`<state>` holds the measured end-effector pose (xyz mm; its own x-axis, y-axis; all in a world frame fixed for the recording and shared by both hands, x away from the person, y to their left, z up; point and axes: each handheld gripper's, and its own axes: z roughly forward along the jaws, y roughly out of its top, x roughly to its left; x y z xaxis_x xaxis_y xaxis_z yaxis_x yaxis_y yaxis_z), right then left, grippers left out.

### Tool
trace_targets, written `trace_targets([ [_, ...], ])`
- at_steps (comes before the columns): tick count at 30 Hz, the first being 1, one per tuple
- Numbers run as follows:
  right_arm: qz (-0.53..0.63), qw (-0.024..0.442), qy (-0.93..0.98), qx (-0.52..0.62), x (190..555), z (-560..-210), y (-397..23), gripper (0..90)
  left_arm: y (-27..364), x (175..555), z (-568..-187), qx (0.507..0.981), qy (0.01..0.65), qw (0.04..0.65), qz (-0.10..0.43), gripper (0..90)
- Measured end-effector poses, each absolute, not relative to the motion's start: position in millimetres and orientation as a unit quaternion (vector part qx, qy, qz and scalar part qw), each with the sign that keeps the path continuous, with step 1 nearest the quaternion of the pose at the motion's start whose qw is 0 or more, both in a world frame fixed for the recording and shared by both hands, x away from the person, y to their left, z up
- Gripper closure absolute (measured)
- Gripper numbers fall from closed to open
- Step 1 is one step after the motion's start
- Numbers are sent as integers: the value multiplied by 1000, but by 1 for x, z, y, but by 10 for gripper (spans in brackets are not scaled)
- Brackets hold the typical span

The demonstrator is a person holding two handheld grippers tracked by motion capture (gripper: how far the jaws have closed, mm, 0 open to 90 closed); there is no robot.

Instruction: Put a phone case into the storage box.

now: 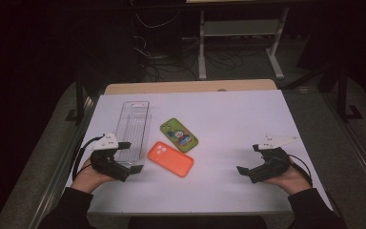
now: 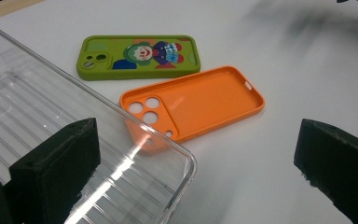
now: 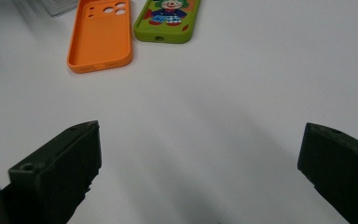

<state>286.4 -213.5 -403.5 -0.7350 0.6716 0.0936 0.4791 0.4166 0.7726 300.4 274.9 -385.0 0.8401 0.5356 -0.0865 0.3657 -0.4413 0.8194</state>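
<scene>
Both grippers wide apart, nothing held.
Left gripper (image 1: 126,161) should take the orange silicone phone case (image 2: 193,104) by its rim, clearing the clear plastic tray (image 2: 51,116); right gripper (image 1: 249,159) waits.

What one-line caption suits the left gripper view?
Open left gripper over a clear tray corner, facing orange case and green clown case.

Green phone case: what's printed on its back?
A cartoon clown on the green phone case, clearest in the left gripper view.

Open tool (image 2: 193,161) over clear tray corner (image 2: 168,154), orange case (image 2: 205,102), green case (image 2: 140,56) behind
</scene>
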Motion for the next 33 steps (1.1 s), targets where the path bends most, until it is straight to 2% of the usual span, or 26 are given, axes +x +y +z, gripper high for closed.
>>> trace_targets([
  [12,403,105,842,343,292,-399,-203,0,273,303,-385,843,272,455,89,0],
  [33,408,75,856,309,327,-390,-149,0,267,308,-384,846,264,455,91,0],
])
